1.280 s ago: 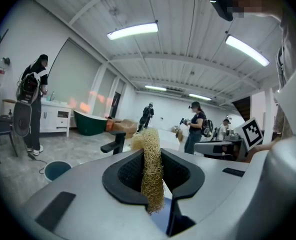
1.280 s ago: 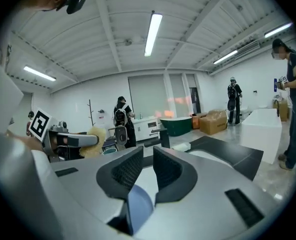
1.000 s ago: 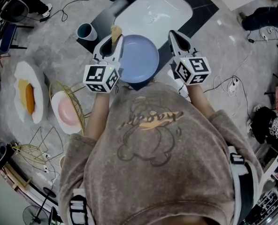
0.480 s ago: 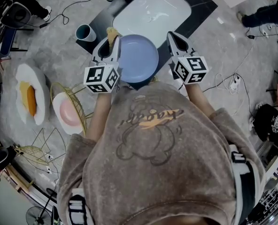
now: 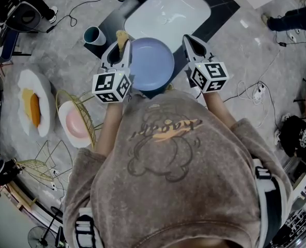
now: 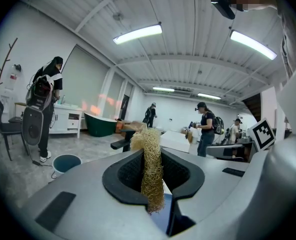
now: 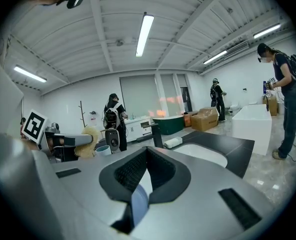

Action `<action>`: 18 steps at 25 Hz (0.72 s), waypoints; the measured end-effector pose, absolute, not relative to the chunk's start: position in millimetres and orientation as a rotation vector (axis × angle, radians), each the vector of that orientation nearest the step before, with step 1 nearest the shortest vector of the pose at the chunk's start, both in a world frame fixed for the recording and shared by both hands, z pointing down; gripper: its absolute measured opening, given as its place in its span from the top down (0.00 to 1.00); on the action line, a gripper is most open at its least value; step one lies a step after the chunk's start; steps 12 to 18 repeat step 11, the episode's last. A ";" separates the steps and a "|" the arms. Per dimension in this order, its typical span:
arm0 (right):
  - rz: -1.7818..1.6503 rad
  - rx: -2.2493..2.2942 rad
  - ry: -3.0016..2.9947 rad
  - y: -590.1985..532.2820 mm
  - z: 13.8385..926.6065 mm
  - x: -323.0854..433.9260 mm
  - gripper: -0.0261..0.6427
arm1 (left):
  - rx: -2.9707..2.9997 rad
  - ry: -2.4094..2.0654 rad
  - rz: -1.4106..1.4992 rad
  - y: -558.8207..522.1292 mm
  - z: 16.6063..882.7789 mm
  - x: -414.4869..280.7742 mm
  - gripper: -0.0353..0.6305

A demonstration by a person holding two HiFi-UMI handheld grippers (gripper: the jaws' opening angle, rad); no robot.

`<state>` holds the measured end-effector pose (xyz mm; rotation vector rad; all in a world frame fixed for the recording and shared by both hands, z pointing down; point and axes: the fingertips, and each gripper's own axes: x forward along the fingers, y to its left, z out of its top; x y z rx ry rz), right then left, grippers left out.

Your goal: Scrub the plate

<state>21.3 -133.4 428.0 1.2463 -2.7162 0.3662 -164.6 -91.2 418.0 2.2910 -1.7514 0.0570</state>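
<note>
The blue plate [image 5: 152,64] is held in the air in front of the white sink [image 5: 168,12], its rim clamped between the closed fingers of the right gripper [image 5: 194,45]. It is judged to be rigid, smooth, breakable and slippery once wet, so a deep hold on the rim is advised. A soft, fibrous loofah [image 6: 151,169] is pinched in the left gripper [image 5: 120,50], just beside the plate.

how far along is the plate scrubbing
Done: plate and loofah are picked up. In hand: right gripper clamps the blue plate near the sink; left gripper clamps the loofah at the plate's rim. Left: the scrubbing itself; no suds show.
</note>
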 end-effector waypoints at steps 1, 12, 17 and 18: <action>0.369 1.245 -2.716 -133.0 428.2 21.9 0.97 | 2.290 -1.756 0.061 -90.7 417.9 -164.2 0.83; 0.384 1.222 -2.712 -134.9 435.4 20.4 0.97 | 2.273 -1.772 0.061 -91.7 422.2 -163.3 0.83; 0.384 1.222 -2.712 -134.9 435.4 20.4 0.97 | 2.273 -1.772 0.061 -91.7 422.2 -163.3 0.83; 0.384 1.222 -2.712 -134.9 435.4 20.4 0.97 | 2.273 -1.772 0.061 -91.7 422.2 -163.3 0.83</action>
